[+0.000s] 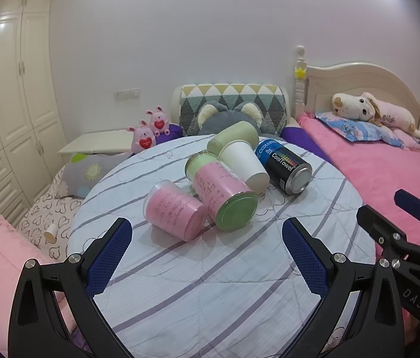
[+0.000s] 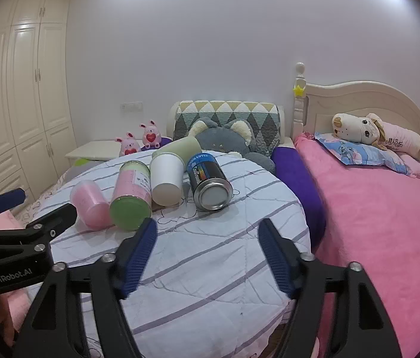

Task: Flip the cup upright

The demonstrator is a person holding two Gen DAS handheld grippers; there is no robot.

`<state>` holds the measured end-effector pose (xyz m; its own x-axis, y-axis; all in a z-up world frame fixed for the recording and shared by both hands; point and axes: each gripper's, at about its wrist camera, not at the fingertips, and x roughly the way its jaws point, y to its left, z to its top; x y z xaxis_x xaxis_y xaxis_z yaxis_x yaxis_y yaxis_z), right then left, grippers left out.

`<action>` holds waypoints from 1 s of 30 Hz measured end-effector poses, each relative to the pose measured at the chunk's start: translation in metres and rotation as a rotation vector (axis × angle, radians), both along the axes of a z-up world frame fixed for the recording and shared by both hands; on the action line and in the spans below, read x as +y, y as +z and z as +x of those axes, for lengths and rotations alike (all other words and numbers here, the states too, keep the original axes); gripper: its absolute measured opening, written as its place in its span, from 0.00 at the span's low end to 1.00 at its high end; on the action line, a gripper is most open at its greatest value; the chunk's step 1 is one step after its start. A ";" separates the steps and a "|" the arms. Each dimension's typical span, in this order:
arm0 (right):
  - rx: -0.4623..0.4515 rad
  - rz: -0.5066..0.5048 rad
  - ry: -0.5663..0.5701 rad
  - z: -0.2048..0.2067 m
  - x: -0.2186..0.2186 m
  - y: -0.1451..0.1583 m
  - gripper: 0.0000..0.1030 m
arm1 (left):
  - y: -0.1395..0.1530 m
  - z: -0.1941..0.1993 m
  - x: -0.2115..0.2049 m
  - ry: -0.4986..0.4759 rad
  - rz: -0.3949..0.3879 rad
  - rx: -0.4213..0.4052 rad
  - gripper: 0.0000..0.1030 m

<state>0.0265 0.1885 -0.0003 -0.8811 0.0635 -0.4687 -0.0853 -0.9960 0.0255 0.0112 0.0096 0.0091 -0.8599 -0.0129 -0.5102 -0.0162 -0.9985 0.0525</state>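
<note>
Several cups and cans lie on their sides on a round table with a striped cloth (image 1: 210, 283). A white paper cup (image 1: 244, 162) lies in the middle, also in the right wrist view (image 2: 166, 180). Beside it lie a pink cup (image 1: 174, 213), a pink jar with a green lid (image 1: 224, 197), a green cup (image 1: 235, 137) and a black-blue can (image 1: 284, 165). My left gripper (image 1: 207, 238) is open, short of the pink cup and jar. My right gripper (image 2: 208, 237) is open, short of the can (image 2: 208, 182). Neither holds anything.
A bed with a pink blanket (image 2: 373, 223) and a plush dog (image 2: 367, 132) stands right of the table. A grey plush (image 2: 224, 140) and patterned cushion sit behind it. A wardrobe (image 1: 10, 104) and low white table (image 1: 99, 143) are at left.
</note>
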 end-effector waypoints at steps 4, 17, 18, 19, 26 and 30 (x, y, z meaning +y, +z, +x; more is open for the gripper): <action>0.000 0.000 0.000 0.000 0.001 0.000 0.77 | 0.000 0.000 0.000 0.001 -0.001 -0.005 0.99; -0.010 0.001 -0.005 -0.001 0.002 -0.001 0.77 | 0.000 0.000 0.001 -0.147 -0.011 -0.010 0.99; -0.011 -0.001 -0.003 -0.001 0.002 -0.001 0.77 | 0.000 -0.001 0.002 -0.147 -0.012 -0.011 0.99; -0.012 -0.001 -0.001 -0.001 0.002 -0.001 0.77 | 0.000 -0.001 0.002 -0.147 -0.013 -0.013 0.99; -0.023 0.004 0.013 -0.006 -0.001 -0.002 0.77 | -0.005 -0.007 -0.004 -0.130 0.000 -0.046 0.99; -0.030 0.007 0.023 -0.010 -0.004 -0.003 0.77 | -0.009 -0.011 -0.009 -0.111 0.001 -0.063 0.99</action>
<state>0.0165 0.1844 -0.0032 -0.8678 0.0466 -0.4947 -0.0629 -0.9979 0.0164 0.0004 0.0009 0.0000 -0.8222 0.0808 -0.5634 -0.1298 -0.9904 0.0474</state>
